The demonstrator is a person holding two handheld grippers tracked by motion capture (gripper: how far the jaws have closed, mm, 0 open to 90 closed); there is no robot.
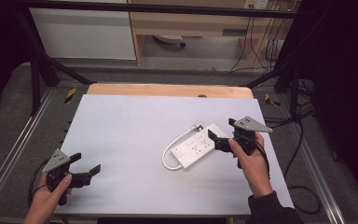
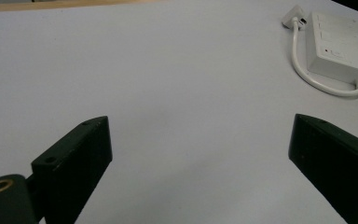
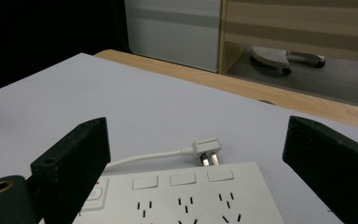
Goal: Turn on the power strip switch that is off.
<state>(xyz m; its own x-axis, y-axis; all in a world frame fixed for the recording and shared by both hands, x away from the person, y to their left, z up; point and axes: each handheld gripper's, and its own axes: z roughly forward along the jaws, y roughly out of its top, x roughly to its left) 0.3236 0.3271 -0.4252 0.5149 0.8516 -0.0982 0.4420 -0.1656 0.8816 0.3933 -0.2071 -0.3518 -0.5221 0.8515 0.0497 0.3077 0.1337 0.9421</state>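
Note:
A white power strip lies right of centre on the white table sheet. Its short white cable loops round to a plug lying beside the strip's far side. My right gripper is open and hovers at the strip's right end, with nothing between the jaws. In the right gripper view the strip and plug sit just ahead of that gripper. My left gripper is open and empty at the front left, far from the strip; its jaws frame bare sheet.
A wooden table edge shows beyond the sheet. Black frame bars and metal rails flank the table. Cables trail on the floor at the right. A cabinet stands at the back.

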